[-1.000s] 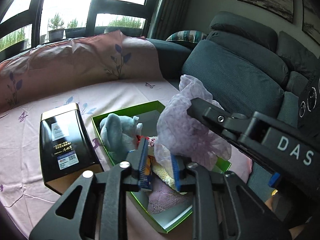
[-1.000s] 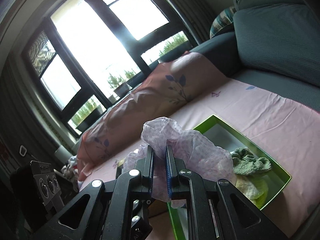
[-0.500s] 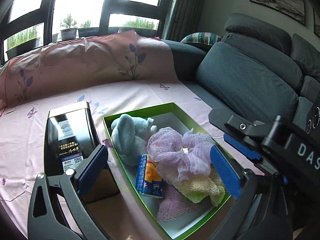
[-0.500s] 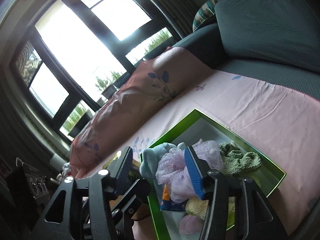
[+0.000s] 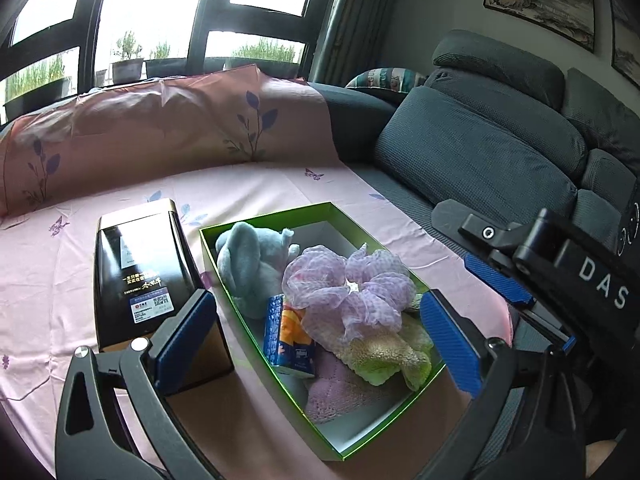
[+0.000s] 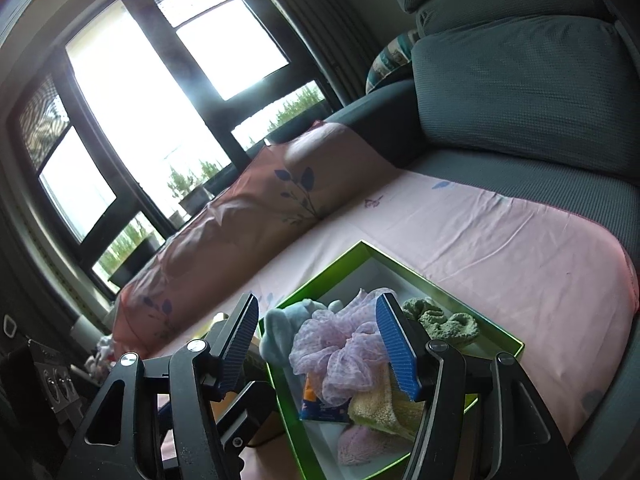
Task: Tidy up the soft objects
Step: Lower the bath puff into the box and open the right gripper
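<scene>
A green box [image 5: 264, 360] sits on the pink sheet and holds soft things. A lilac mesh scrunchie [image 5: 348, 284] lies on top, over a yellow-green towel [image 5: 384, 356]. A pale blue plush [image 5: 250, 264] is at the box's far end, a pink knit cloth [image 5: 340, 392] at the near end, and a blue-orange tissue pack [image 5: 290, 332] stands between. My left gripper [image 5: 316, 344] is open and empty above the box's near half. My right gripper [image 6: 320, 348] is open and empty above the scrunchie [image 6: 340, 344]; it also shows in the left wrist view [image 5: 496, 276]. A green knit piece [image 6: 444, 320] lies in the box [image 6: 460, 292].
A black tin box [image 5: 140, 276] stands just left of the green box. The pink sheet [image 5: 100, 208] drapes up over the backrest behind. Dark grey sofa cushions [image 5: 480, 152] rise to the right. Windows with plants are behind.
The right gripper opened and let the lilac scrunchie fall into the green box. The left gripper opened wide too. Both grippers pulled back a little from the box.
</scene>
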The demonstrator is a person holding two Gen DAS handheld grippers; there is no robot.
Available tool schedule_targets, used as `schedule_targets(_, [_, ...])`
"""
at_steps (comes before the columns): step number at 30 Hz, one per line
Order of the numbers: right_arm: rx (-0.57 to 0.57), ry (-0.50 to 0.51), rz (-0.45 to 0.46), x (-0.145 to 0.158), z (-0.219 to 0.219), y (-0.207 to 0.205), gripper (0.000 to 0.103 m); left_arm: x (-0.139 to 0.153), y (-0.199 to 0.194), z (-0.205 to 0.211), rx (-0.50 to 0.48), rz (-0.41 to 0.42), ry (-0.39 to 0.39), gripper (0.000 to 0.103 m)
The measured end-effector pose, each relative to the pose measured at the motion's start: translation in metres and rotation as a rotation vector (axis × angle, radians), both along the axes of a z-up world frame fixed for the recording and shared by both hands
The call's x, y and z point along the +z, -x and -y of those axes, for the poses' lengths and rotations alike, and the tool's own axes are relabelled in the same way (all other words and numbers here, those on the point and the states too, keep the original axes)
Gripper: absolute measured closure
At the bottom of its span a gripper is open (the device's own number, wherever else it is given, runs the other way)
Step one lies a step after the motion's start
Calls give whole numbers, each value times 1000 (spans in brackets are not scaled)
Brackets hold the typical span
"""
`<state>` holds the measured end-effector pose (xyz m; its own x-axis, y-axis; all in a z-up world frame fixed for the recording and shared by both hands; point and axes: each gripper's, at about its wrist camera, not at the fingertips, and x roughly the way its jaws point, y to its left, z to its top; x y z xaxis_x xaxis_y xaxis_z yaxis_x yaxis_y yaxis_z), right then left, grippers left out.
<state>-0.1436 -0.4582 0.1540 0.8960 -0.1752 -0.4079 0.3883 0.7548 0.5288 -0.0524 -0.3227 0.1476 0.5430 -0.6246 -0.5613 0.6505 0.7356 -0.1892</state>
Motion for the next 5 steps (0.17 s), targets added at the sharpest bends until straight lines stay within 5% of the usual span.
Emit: schedule_targets(5, [-22,-3,-14,-1,1,2,40,-6,-3,1,3,-49,-5,1])
